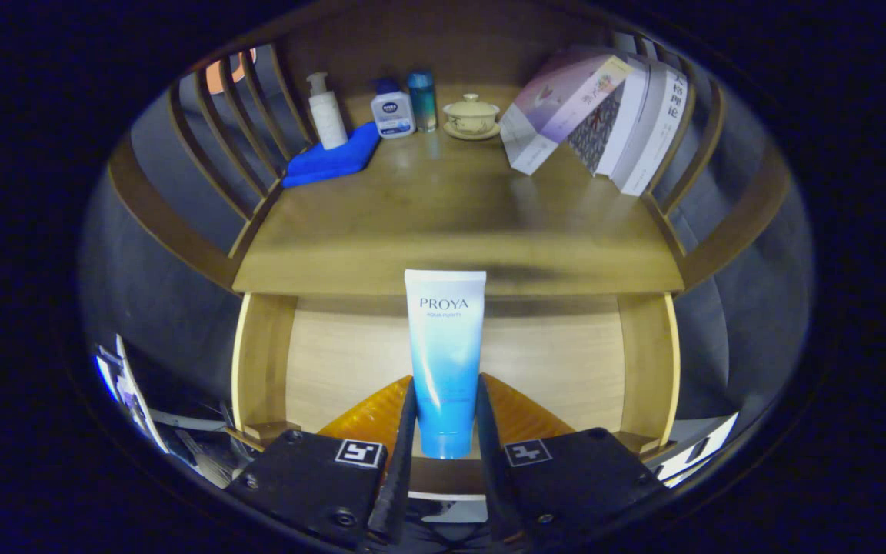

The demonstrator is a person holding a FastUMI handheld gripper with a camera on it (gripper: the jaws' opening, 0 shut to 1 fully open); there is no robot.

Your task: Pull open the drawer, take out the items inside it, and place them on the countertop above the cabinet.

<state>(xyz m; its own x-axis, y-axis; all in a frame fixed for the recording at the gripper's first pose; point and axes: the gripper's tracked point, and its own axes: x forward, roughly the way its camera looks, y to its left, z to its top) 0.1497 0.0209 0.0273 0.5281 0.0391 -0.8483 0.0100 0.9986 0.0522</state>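
Item: blue tube [445, 362], upright, long axis vertical, clamped low between both fingers of the gripper [445, 431]. Position: over the open drawer [262, 362]; bench [451, 223] lies ahead and above.

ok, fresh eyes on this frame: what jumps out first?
The blue and white tube, held upright between the gripper with both jaws pressed on its sides, over the open drawer. Beyond it lies the wooden countertop: at its back a blue cloth, a pump bottle, two small bottles and a lidded cup, with leaning books to their right.
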